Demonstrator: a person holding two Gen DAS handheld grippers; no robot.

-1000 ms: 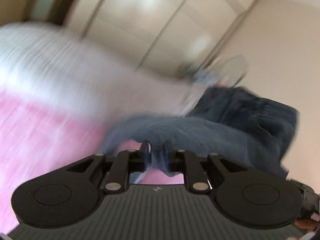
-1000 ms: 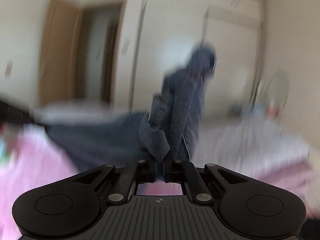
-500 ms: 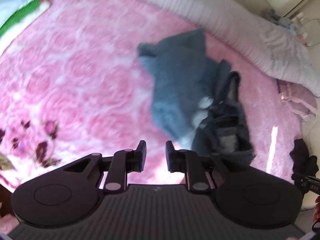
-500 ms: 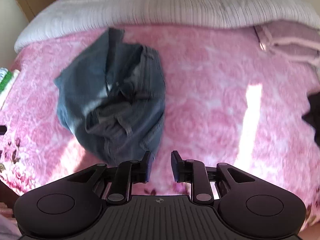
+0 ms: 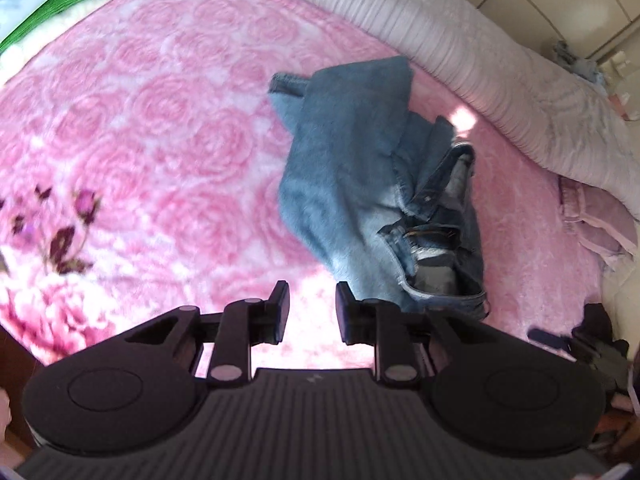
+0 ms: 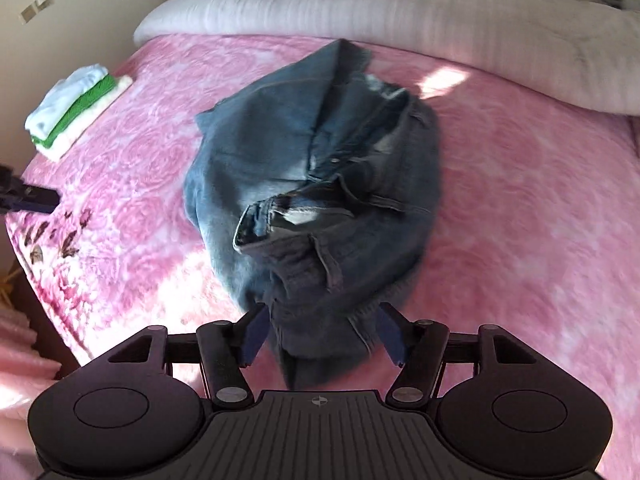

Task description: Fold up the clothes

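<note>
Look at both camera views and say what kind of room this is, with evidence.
Most likely a bedroom: a pink rose-patterned bedspread, a long pale bolster or rolled duvet along its far edge, crumpled jeans and folded clothes on it.

1. The jeans [image 6: 316,184], a second ago hanging in the air between both grippers, now lie in a crumpled heap on the pink bedspread [image 6: 520,208], waistband toward the near edge.
2. The right gripper [image 6: 320,332], then clamped on denim, has just been opening; its jaws stand wide, the near end of the jeans between them but not pinched.
3. The left gripper [image 5: 308,312] has let go too; its jaws have just been opening slightly, with only bedspread between them and the jeans just to its right.
4. Both cameras, earlier facing the wardrobe and walls, now look down on the bed.
</note>
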